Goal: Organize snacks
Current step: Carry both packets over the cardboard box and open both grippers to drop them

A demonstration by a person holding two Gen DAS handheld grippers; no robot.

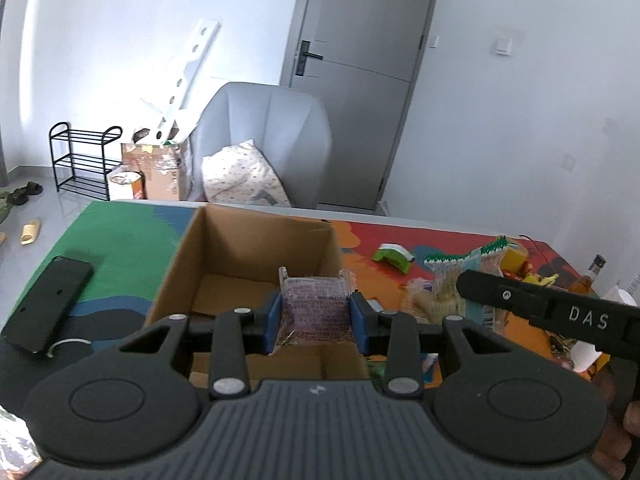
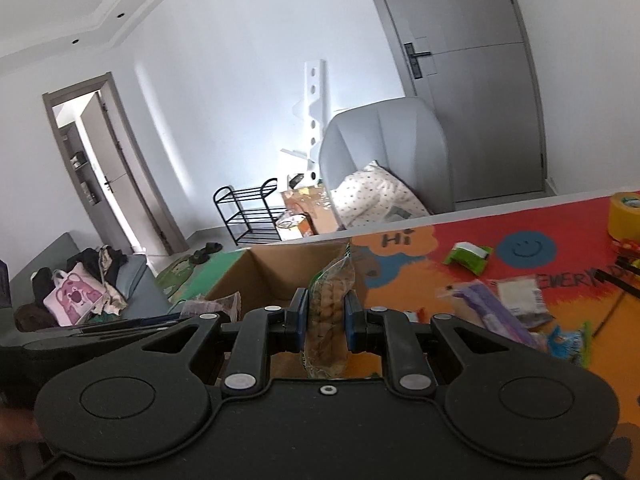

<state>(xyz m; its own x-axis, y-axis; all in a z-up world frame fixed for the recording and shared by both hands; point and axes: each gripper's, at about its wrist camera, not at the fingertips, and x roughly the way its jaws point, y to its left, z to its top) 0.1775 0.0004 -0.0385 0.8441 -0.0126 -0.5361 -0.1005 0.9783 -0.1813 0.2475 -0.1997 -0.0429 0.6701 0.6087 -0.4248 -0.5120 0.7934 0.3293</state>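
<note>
Jaws of the left gripper point(image 1: 314, 314) pinch a purple snack packet point(image 1: 314, 308) over the open cardboard box point(image 1: 256, 248); the right gripper point(image 2: 326, 316), lettered "DAS", clamps a peanut bag point(image 2: 330, 304) beside it. Bench mat point(image 2: 400, 268) reads "Hi".

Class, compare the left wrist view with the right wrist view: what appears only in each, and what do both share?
Only the left wrist view shows the left gripper clamped on a purplish clear-wrapped snack packet, a flat black phone-like slab on the green mat area, and a glass bottle.

Only the right wrist view shows the right gripper clamped on a clear bag of tan biscuits, a yellow tape roll and a blue smiley print.

Both show the open brown cardboard box, green snack packet, grey armchair and black shoe rack.
</note>
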